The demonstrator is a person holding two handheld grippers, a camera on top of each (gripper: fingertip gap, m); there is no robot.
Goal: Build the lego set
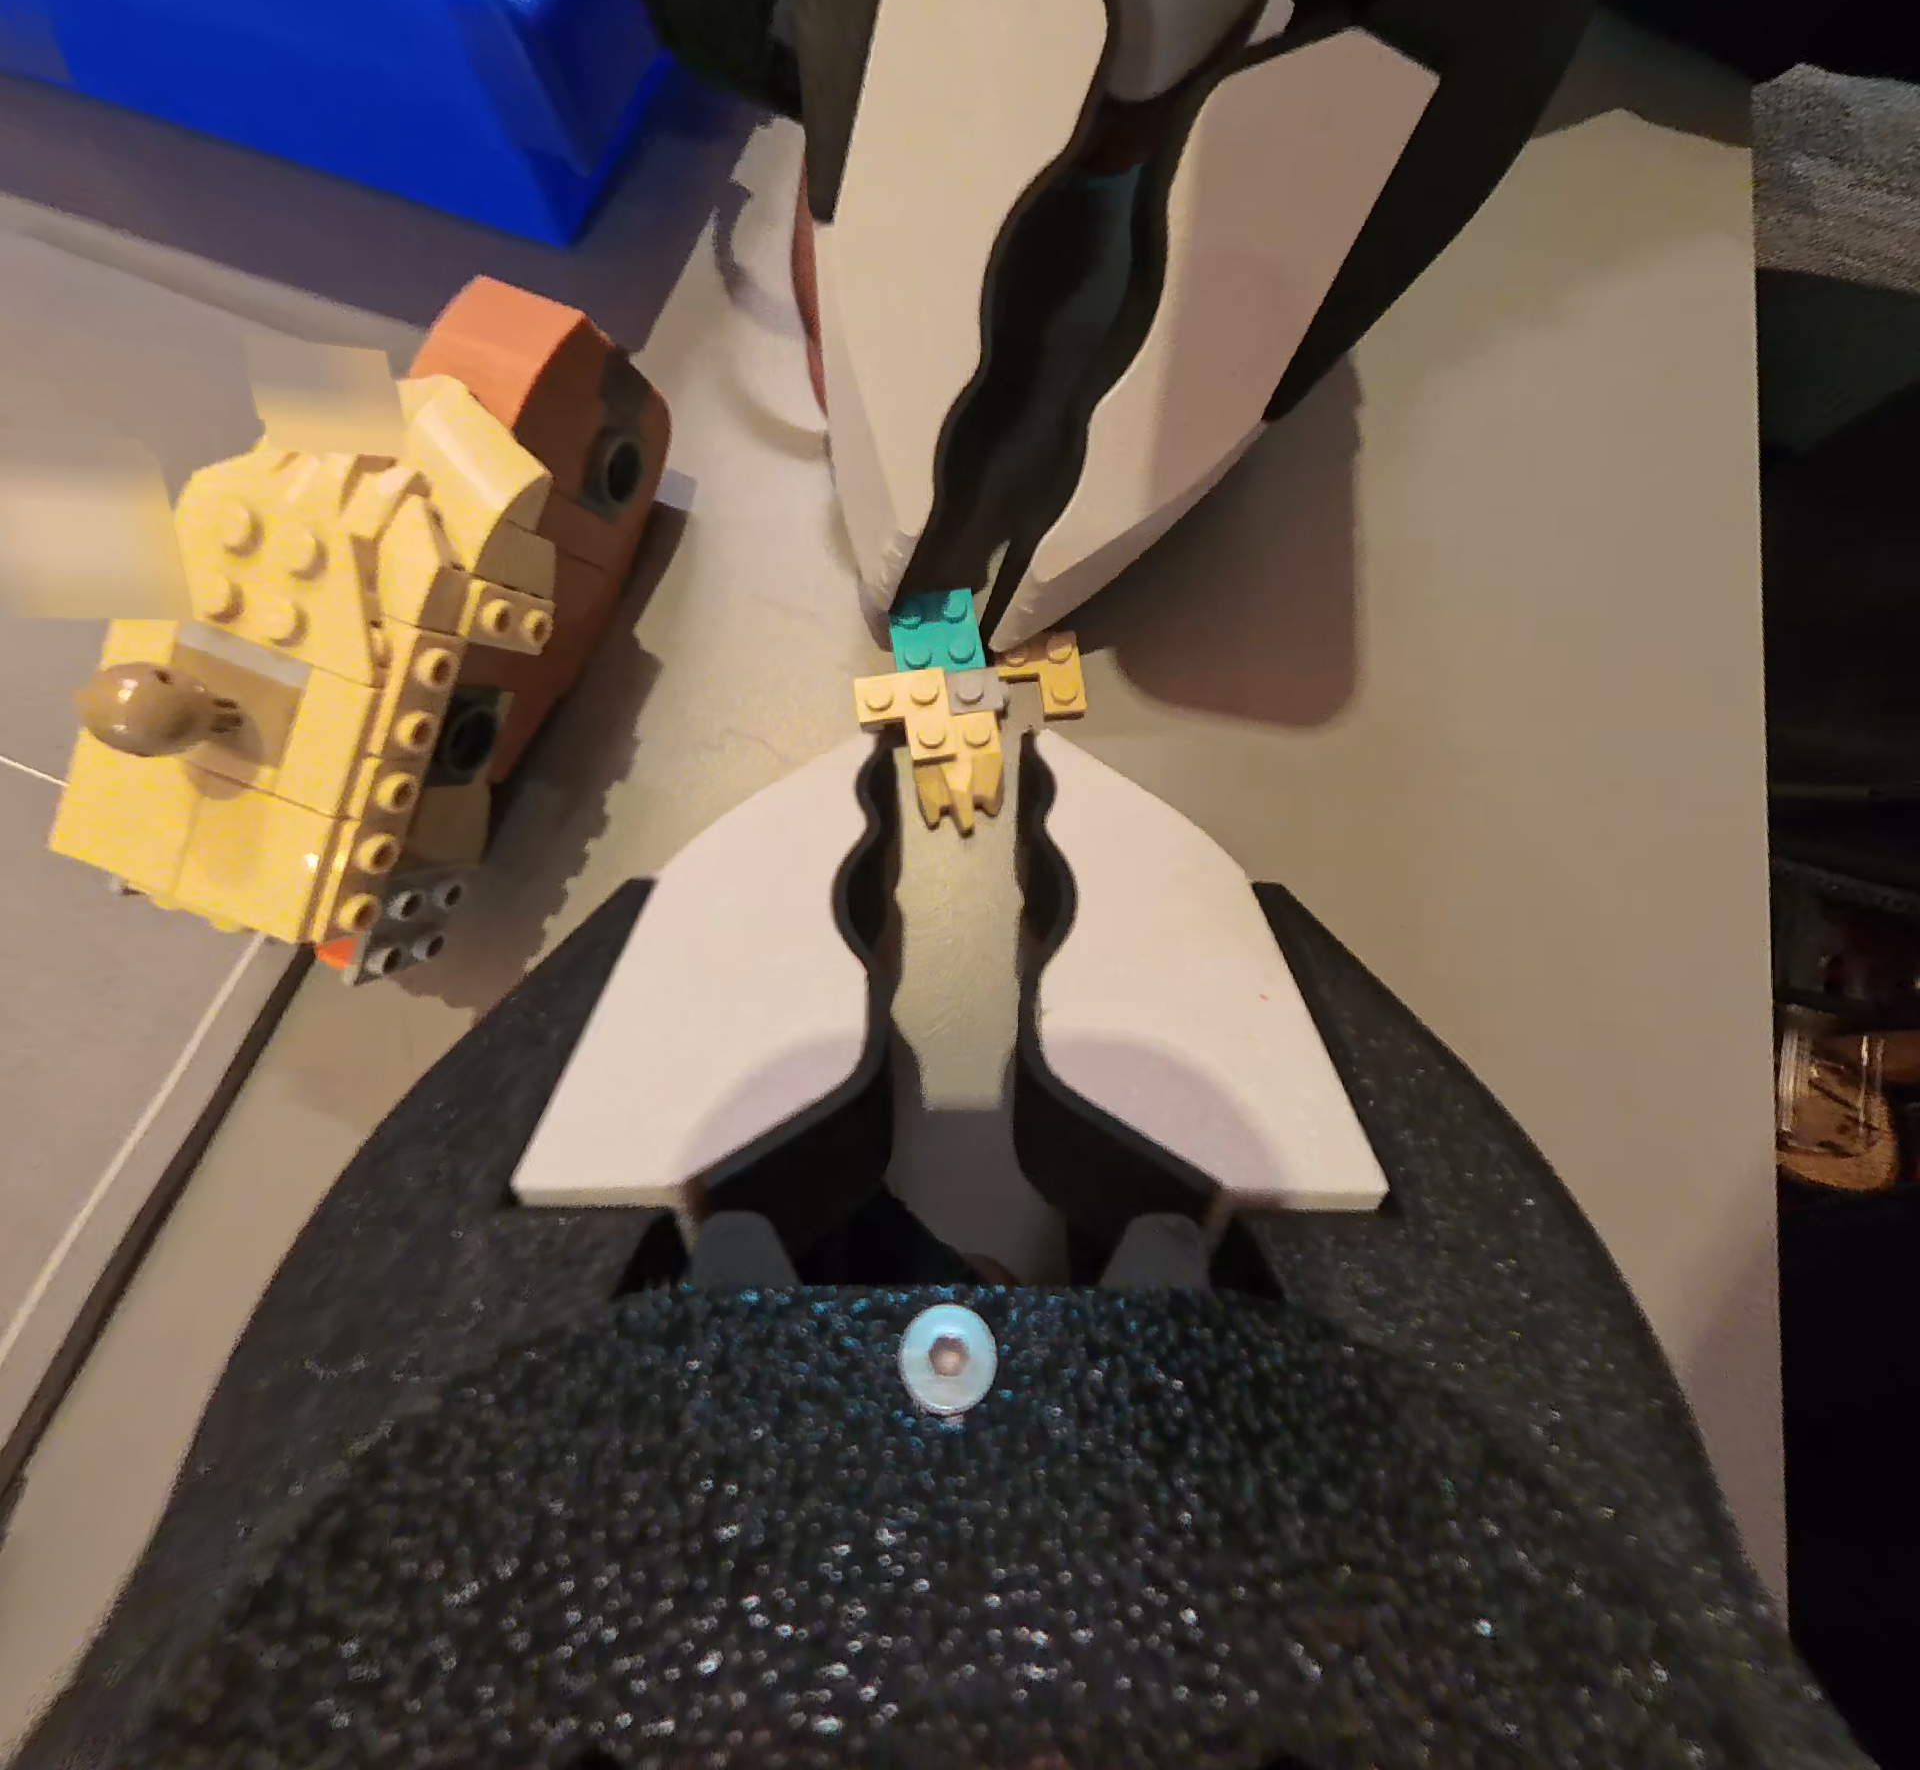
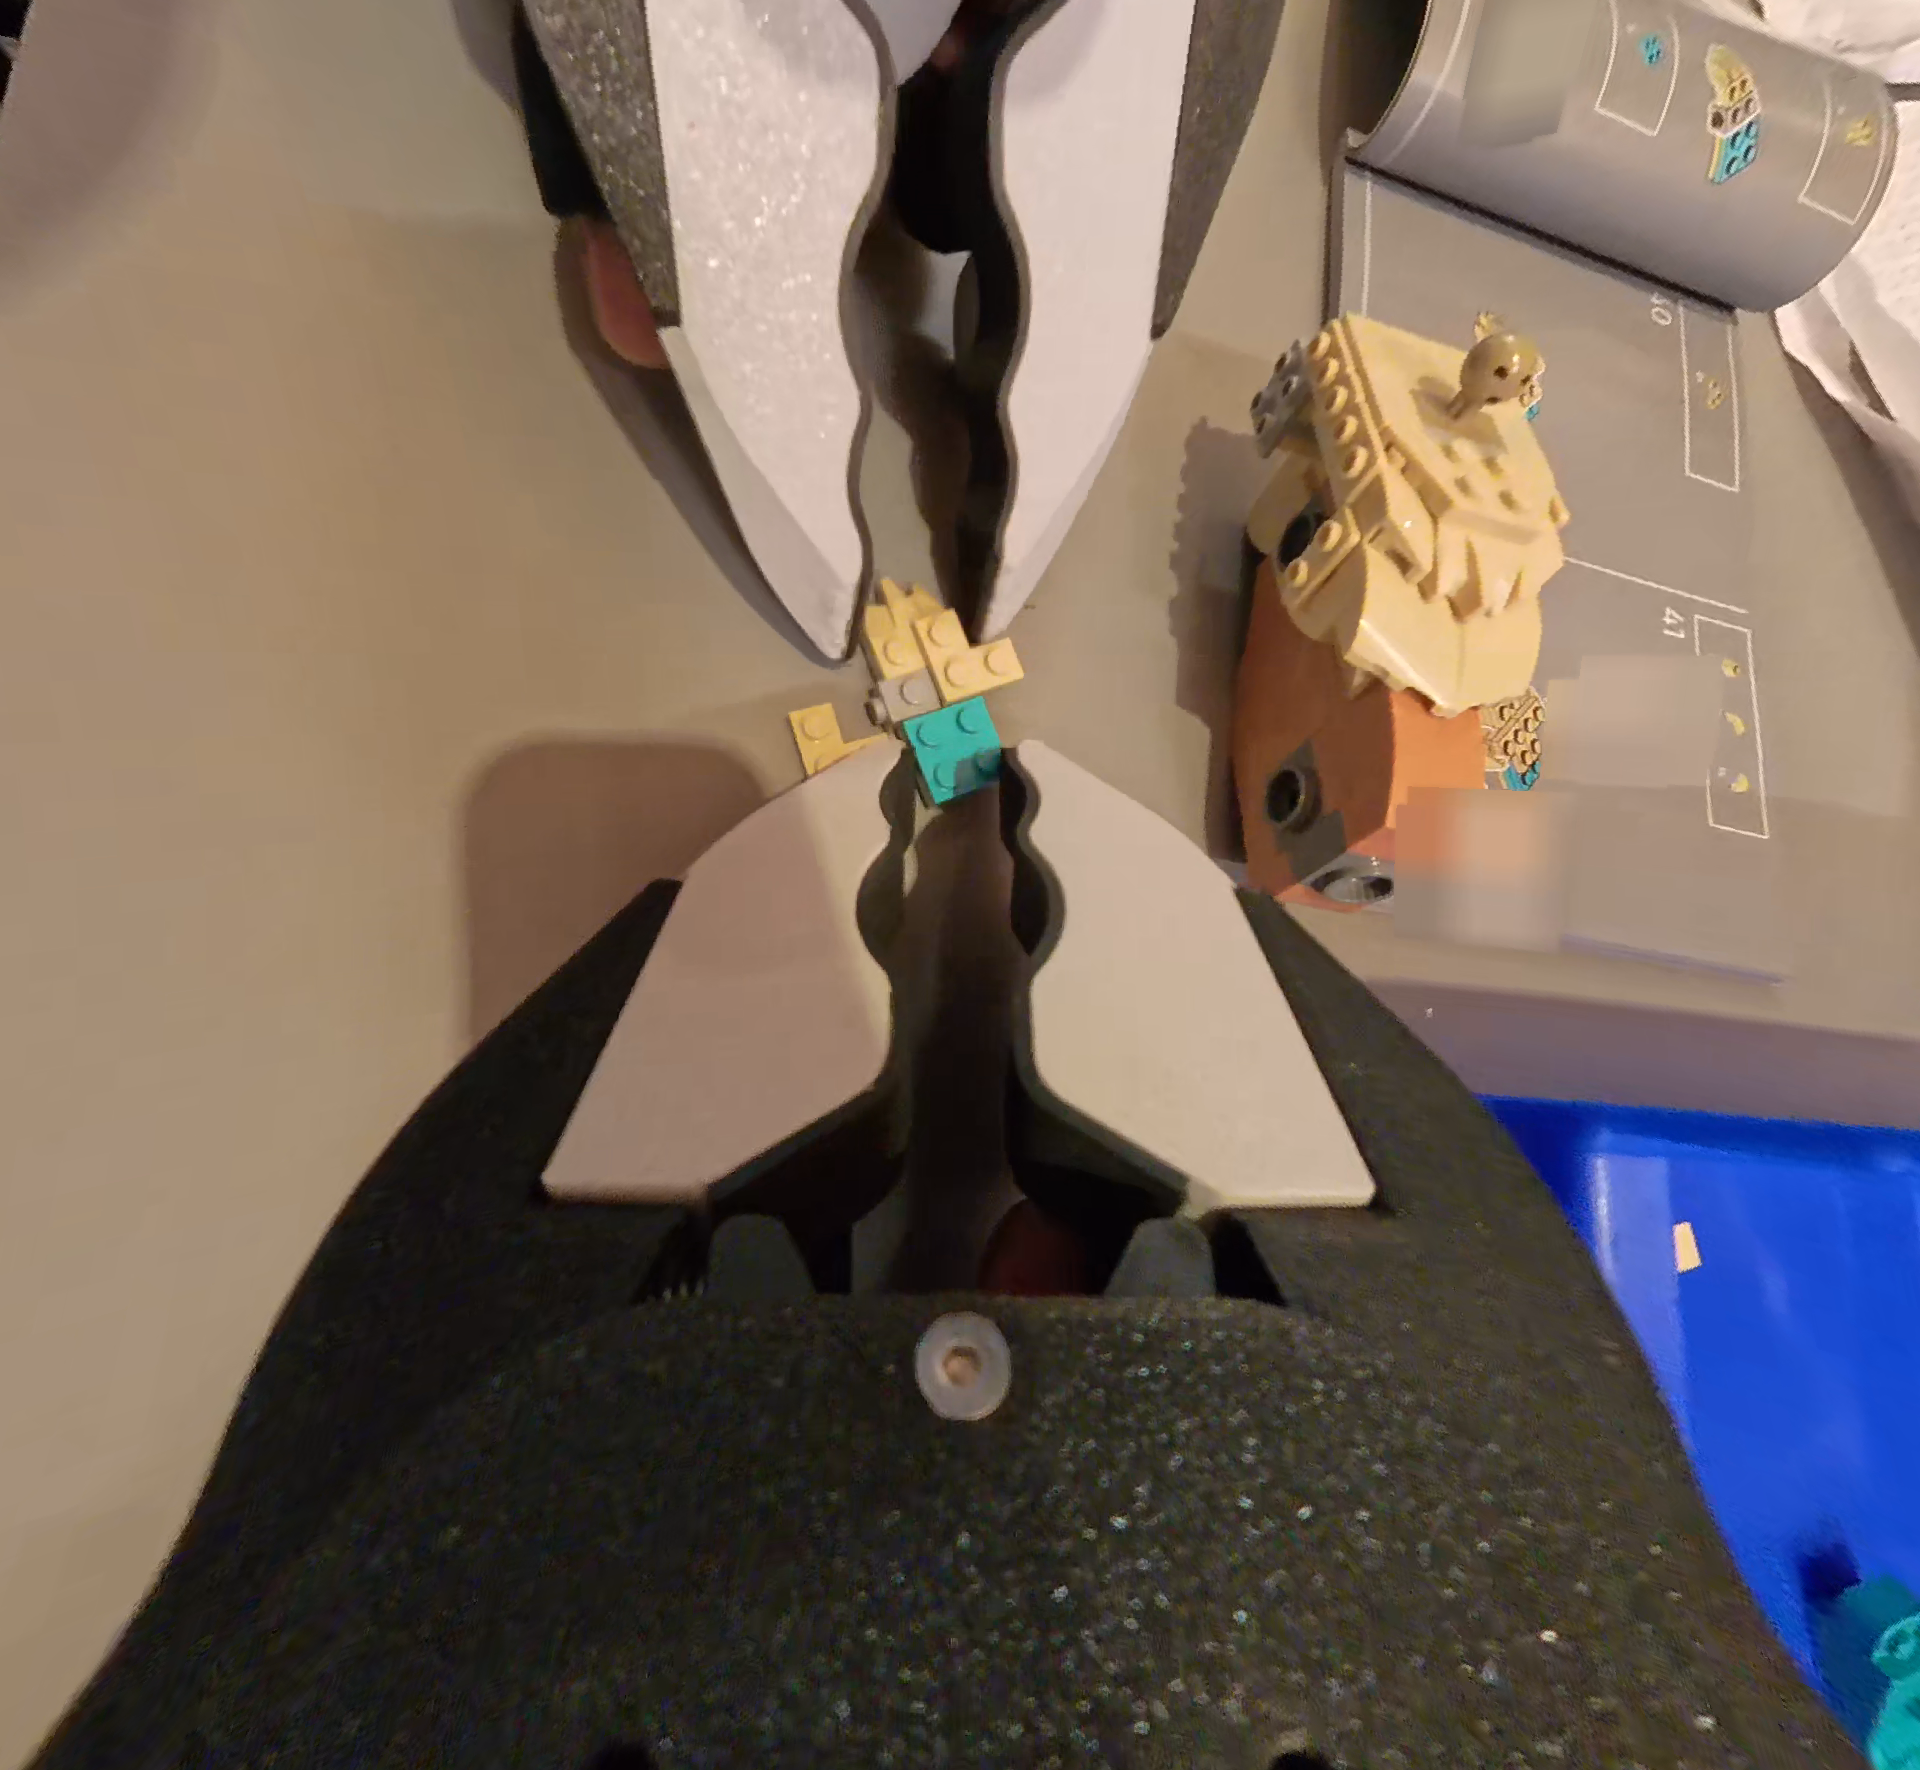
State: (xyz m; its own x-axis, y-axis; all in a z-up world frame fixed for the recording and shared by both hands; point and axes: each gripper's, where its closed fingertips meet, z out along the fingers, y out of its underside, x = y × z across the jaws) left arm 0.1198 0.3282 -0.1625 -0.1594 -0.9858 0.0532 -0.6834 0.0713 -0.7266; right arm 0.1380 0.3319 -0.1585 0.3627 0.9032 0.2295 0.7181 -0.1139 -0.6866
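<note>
Subassembly (image 1: 951,712) light, fragile; right gripper (image 2: 956,775) pinches teal plate (image 2: 951,749), left gripper (image 1: 951,754) prob. grips tan end.

The left gripper (image 1: 954,746) and the right gripper (image 2: 951,764) point at each other, tips nearly touching. Each has its jaws pulled close at the tips around the same small brick piece (image 1: 961,697), and seems to grip it.

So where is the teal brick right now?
The teal brick sits mid-table on the small tan sub-assembly, between the right gripper fingers; the larger tan-and-brown model lies to that view's right.
</note>
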